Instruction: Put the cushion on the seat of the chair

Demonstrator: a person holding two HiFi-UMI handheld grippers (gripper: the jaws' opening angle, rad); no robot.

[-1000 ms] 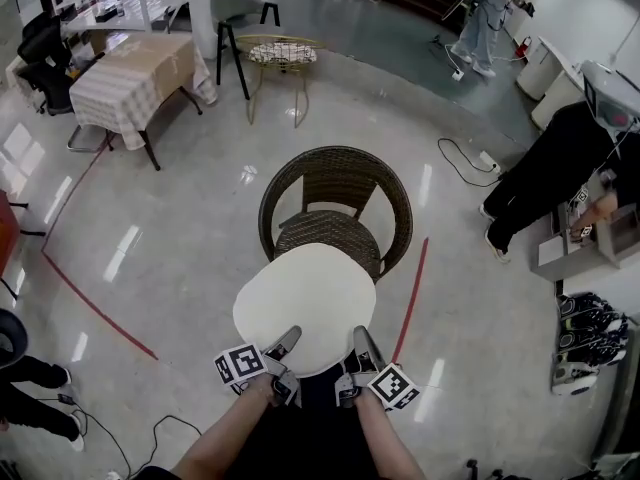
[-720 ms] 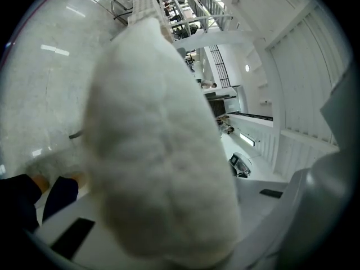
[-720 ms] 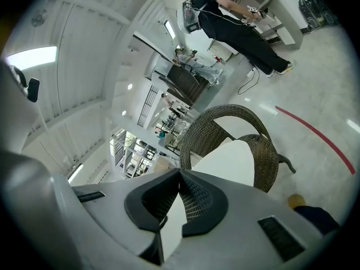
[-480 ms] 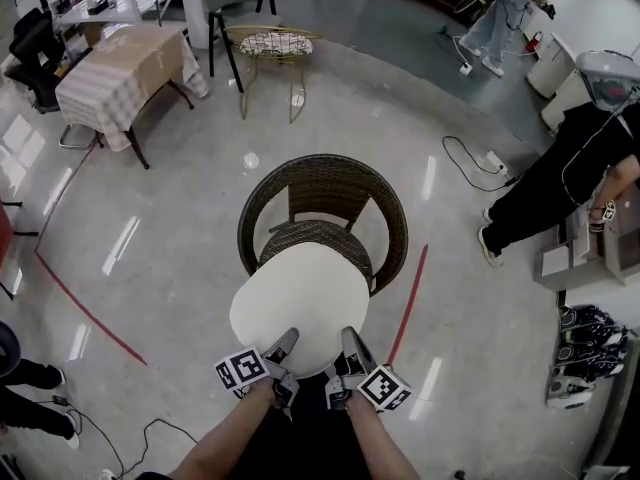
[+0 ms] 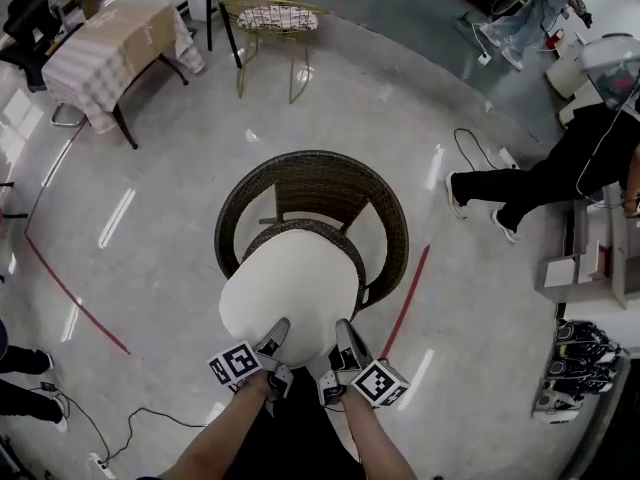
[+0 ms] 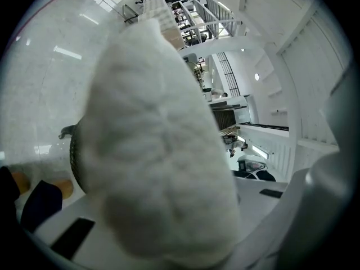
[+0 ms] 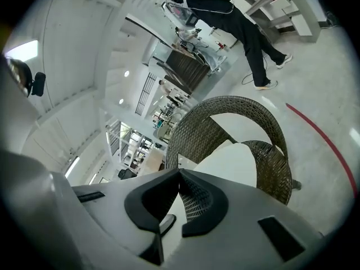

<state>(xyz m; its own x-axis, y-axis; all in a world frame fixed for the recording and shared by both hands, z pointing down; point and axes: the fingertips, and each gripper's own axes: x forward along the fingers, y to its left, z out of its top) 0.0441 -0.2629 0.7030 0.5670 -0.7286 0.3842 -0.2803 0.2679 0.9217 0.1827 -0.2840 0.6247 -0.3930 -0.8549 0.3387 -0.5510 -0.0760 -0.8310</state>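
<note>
Closest to us, our left claw (image 5: 272,336) and our right claw (image 5: 346,336) sit side by side, each with its marker cube on the outer side: the left cube (image 5: 236,363) and the right cube (image 5: 380,382). Both claws are narrow and clamped on the near edge of the round white cushion (image 5: 290,283). In the left gripper view the cushion's fuzzy bulk fills the gap between the jaws. In the right gripper view the black pads pinch together on a thin white edge.

Straight ahead of the claws the cushion spreads out flat and covers most of the seat (image 5: 268,236) of the dark wicker chair (image 5: 312,171). Only a curved strip of woven seat shows past the cushion's far rim. We cannot tell whether the cushion touches the seat or hangs just above it. The chair's rounded backrest arches beyond that, on the far side from the claws.

Ahead and to the right of the right claw, a red tape line (image 5: 405,296) runs across the glossy floor (image 5: 180,198), just beside the chair. Well off to the right, a person in black clothes (image 5: 560,168) leans towards a shelf unit (image 5: 585,258). Far ahead and to the left of the left claw stands a bench with a checked cloth (image 5: 105,53). A gold wire chair (image 5: 272,18) stands near the bench, beyond the wicker chair.
</note>
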